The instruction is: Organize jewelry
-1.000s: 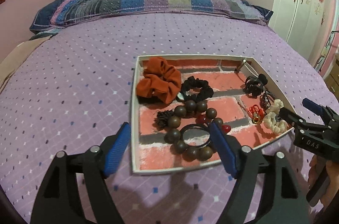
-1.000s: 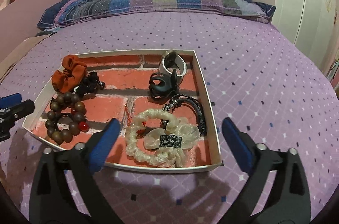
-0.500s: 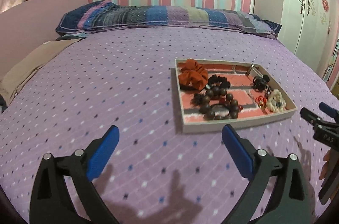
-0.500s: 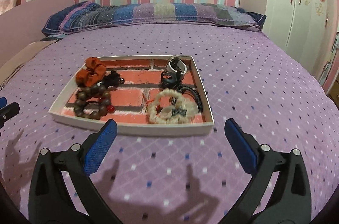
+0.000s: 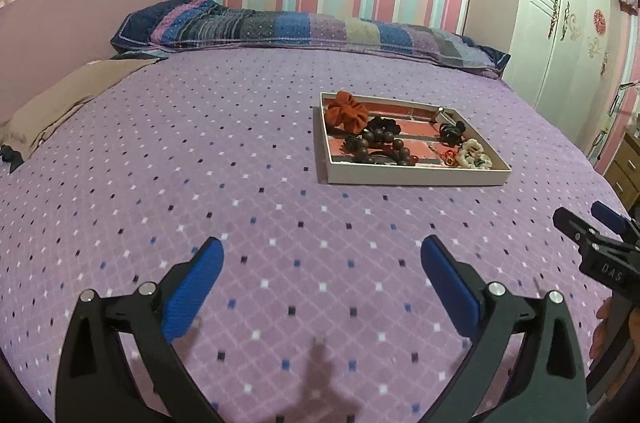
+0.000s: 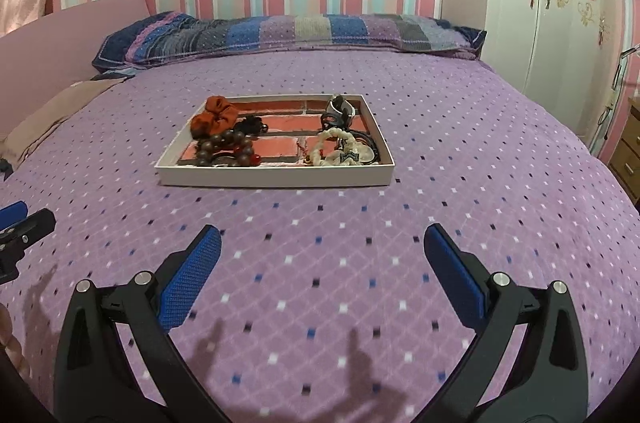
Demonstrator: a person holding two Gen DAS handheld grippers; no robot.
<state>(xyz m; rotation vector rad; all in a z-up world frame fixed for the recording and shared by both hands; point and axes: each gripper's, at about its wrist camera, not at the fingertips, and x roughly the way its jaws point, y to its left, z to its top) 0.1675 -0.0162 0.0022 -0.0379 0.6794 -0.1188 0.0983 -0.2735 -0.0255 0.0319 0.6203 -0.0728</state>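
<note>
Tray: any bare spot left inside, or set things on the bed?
Inside the tray, only the middle brick strip between the black scrunchie and black clip is bare. The bead bracelet side and cream scrunchie side are crowded. The bedspread between the tray and both open grippers is bare.

Each claw (image 5: 322,265) (image 6: 322,255) has black plastic arms, silver screws, textured blue pads (image 6: 188,279); white letters "DAS" mark one.

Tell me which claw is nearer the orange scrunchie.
Neither clearly. Both claws, left and right, hover open over the bedspread, well short of the tray; the scrunchie sits in its far left corner.
</note>
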